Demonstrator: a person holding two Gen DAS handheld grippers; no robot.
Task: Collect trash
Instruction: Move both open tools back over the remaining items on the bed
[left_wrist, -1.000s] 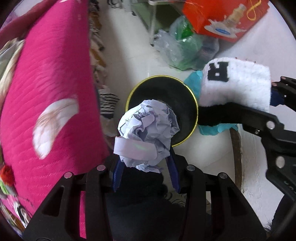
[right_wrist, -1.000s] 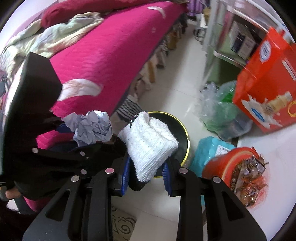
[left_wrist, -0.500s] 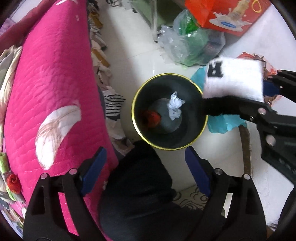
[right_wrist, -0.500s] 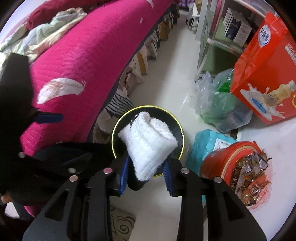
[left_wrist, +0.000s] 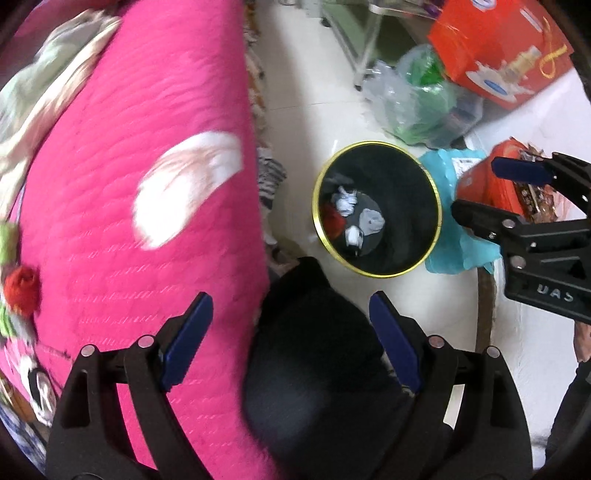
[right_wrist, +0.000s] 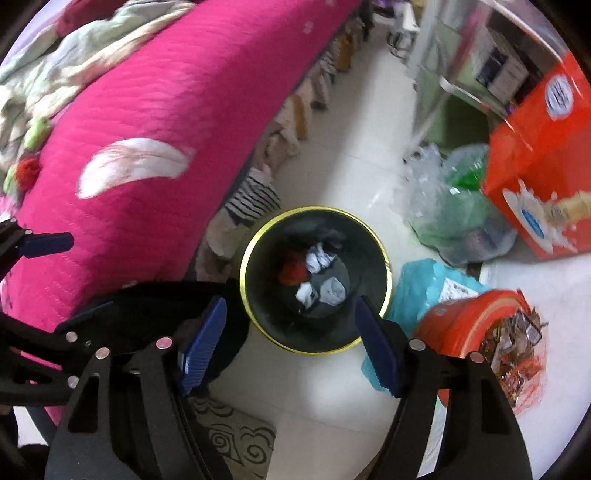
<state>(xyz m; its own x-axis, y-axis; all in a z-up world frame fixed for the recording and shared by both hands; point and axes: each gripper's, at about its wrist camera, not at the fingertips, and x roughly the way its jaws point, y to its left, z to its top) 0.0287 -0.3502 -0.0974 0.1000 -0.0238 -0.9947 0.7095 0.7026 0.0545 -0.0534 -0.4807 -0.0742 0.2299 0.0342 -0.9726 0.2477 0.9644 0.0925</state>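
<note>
A black trash bin with a yellow rim (left_wrist: 436, 206) (right_wrist: 384, 258) stands on the white floor beside the pink bed. Inside lie crumpled white paper (left_wrist: 345, 201) (right_wrist: 319, 258), a white sock (left_wrist: 371, 221) (right_wrist: 332, 290) and something red (left_wrist: 334, 221) (right_wrist: 293, 273). My left gripper (left_wrist: 291, 339) is open and empty, held above the bed's edge, left of the bin. My right gripper (right_wrist: 290, 343) is open and empty, directly above the bin; it also shows in the left wrist view (left_wrist: 491, 195) at the right.
A pink quilted bed (left_wrist: 129, 184) (right_wrist: 166, 110) fills the left. Right of the bin lie a teal bag (right_wrist: 424, 284), a red snack tin (right_wrist: 480, 332), a clear plastic bag (right_wrist: 450, 206) and a red carton (right_wrist: 543, 155). A patterned mat (right_wrist: 236, 439) lies near.
The left gripper opened and dropped the crumpled paper into the bin, then drew back left. The right gripper then opened and dropped the white sock into the bin.
</note>
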